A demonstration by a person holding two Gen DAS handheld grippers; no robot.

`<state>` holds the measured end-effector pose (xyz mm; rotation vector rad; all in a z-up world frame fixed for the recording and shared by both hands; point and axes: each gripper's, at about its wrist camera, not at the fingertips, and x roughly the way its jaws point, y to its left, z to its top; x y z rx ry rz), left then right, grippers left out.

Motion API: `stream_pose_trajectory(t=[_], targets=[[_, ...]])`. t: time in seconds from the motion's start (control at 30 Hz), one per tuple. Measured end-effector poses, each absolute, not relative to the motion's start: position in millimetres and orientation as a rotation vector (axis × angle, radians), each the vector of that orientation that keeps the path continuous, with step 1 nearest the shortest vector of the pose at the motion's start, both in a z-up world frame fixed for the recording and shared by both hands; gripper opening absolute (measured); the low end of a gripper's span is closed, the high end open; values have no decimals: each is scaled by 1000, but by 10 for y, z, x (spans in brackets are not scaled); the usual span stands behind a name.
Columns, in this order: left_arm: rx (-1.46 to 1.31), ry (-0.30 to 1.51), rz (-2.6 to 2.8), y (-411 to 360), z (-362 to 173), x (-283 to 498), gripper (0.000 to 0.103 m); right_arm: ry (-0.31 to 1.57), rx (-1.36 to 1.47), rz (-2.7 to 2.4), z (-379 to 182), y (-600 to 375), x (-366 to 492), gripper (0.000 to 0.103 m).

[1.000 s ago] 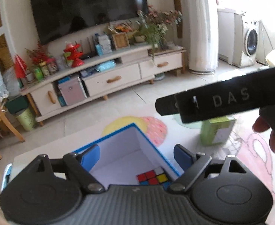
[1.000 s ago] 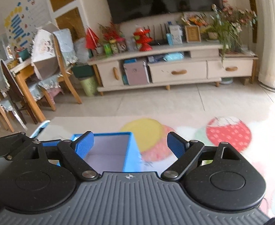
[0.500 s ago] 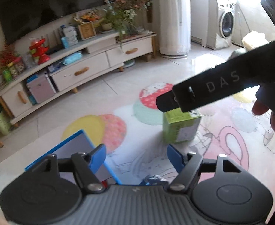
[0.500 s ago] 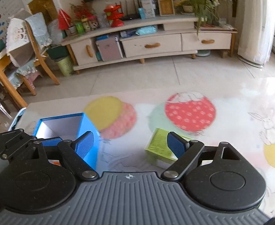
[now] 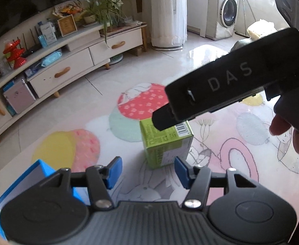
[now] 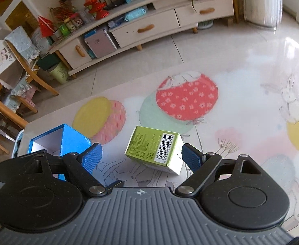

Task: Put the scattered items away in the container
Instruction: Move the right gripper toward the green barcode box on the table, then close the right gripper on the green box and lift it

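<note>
Both views are being swung away from the blue box [image 6: 67,140], which is now being seen only at the lower left of each frame, while the green carton [image 6: 155,149] is being brought close in front of the fingers; a second ago it was only being glimpsed at the right of the left wrist view. The left gripper [image 5: 147,172] is being narrowed, its jaws having just been closing, yet nothing is being held between the blue ribbed pads [image 5: 114,172], and the carton [image 5: 166,143] is being seen just beyond them, untouched. The right gripper [image 6: 142,158] is being held with its jaws well apart, the carton lying between and beyond the textured blue pads [image 6: 192,159] without contact. The carton is being shown as a squat cardboard cuboid, green-printed with a white barcode panel, resting on the table [image 6: 241,122] under a glossy sheet printed with balloons and rabbits. The box is being shown as an open, square, rigid container with a pale lining, standing well to the carton's left. The right gripper's matte black body [image 5: 220,87], lettered "DAS", is being held above the carton by a hand [image 5: 292,134].
</note>
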<state>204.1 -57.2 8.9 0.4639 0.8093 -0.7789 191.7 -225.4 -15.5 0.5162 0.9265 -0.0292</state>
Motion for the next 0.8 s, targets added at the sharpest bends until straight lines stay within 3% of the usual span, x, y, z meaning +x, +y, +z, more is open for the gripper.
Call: stream_pose_trajectory(t=[0.8], targets=[[425,883,-805,-895,-276,2251,50,970,751,2,-753,-2642,2170,98]])
